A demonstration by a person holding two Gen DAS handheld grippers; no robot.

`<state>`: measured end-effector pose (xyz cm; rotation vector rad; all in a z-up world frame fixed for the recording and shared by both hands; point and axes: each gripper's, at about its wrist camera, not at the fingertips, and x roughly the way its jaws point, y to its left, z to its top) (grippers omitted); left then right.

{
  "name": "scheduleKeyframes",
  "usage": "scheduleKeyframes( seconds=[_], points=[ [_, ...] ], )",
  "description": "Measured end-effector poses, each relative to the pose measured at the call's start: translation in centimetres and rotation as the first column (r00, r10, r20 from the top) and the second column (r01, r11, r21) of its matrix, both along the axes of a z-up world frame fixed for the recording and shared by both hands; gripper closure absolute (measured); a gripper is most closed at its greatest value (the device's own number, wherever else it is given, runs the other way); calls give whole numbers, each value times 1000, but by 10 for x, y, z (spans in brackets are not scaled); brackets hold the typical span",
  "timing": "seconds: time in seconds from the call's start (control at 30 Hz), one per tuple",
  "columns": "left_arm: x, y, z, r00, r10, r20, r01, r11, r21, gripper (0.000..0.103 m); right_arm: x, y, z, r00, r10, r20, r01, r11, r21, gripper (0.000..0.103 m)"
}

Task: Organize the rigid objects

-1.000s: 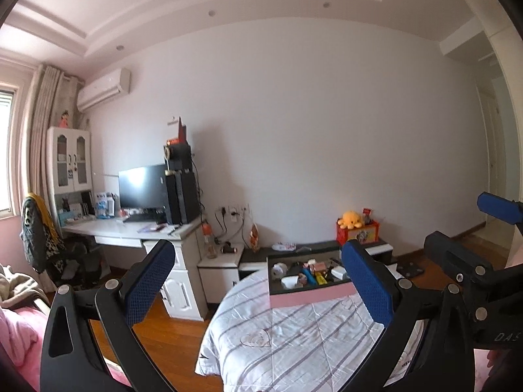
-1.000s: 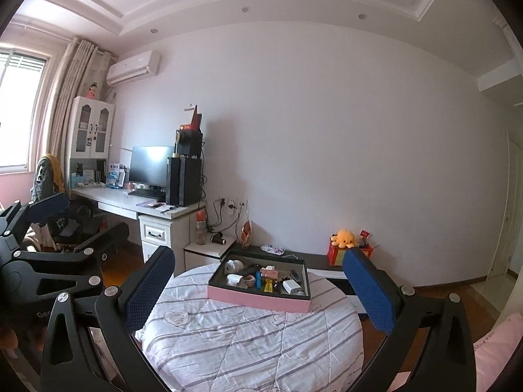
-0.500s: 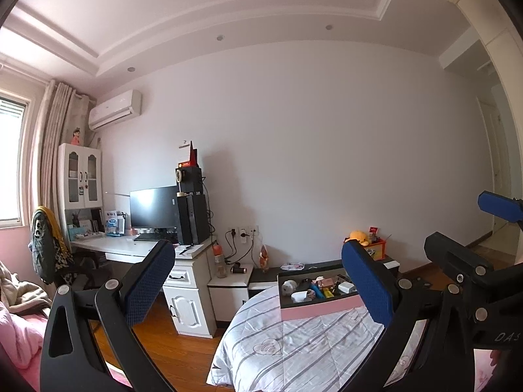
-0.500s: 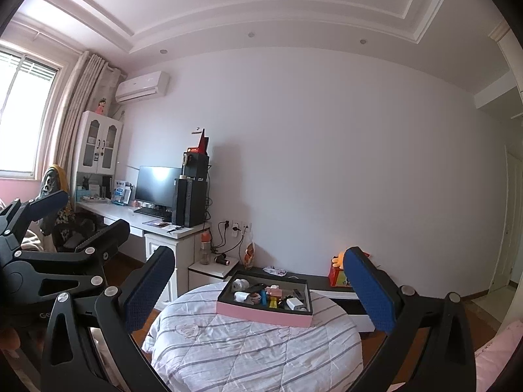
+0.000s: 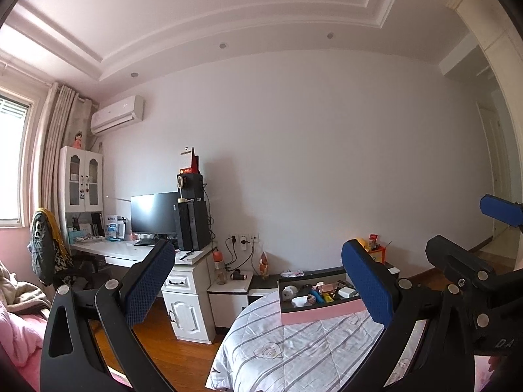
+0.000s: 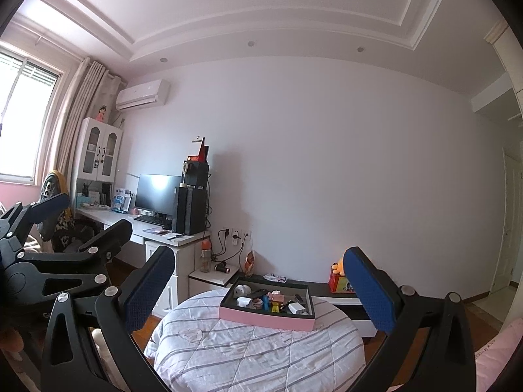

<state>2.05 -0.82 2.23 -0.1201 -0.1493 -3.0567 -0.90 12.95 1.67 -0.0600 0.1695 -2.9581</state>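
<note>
Holding both grippers raised and well back from the work area, jaws wide apart on each, nothing between the blue pads. Left gripper (image 5: 258, 281) aims across the room; right gripper (image 6: 260, 289) does the same, and the left one shows at the left edge of the right wrist view. Pink tray (image 6: 266, 317) with a dark inside sits on the far part of the round table (image 6: 248, 356), which has a striped quilted cover. Small rigid items are jumbled inside the tray: a white piece (image 6: 242, 290), a blue piece (image 6: 265, 301), a white block (image 6: 295, 308); others too small to tell. Behind the table stand a white desk (image 5: 130, 254) with monitor (image 5: 153, 212) and a black tower (image 5: 193, 225), and a low cabinet holding a red box (image 6: 338, 283).
</note>
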Motion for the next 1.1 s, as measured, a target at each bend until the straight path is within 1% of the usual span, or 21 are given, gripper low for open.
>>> scheduleKeyframes(
  seconds=[0.2,0.3,0.4,0.5,0.63,0.7,0.9,1.03,1.1],
  points=[
    [4,2,9,1000,-4,-27,4,1000,5,0,5,2,8,1000,4,-14,-4,1000,-11,0],
    [4,3,17,999,-14,-36,14,1000,6,0,8,2,15,999,14,-31,-14,1000,0,0],
    [-5,5,27,1000,-14,-7,14,1000,9,0,3,1,28,1000,18,-18,-17,1000,25,0],
    [-16,6,43,1000,-20,5,20,1000,10,0,-2,0,41,1000,12,-20,-11,999,36,0],
    [-37,6,65,996,-81,44,81,997,9,0,-12,1,62,1000,7,-22,-6,999,51,0],
    [-44,9,72,995,-87,43,87,996,-2,0,-19,3,72,1000,4,-18,-3,999,49,0],
    [-61,11,87,997,-63,43,63,998,-14,0,-34,4,83,1000,10,-4,-10,999,45,0],
    [-58,10,89,1000,-18,8,18,1000,-22,0,-34,2,83,1000,5,-15,-5,999,43,0],
    [-56,9,90,1000,-11,-4,11,1000,-26,0,-31,1,82,1000,5,-28,-3,999,41,0]
  ],
)
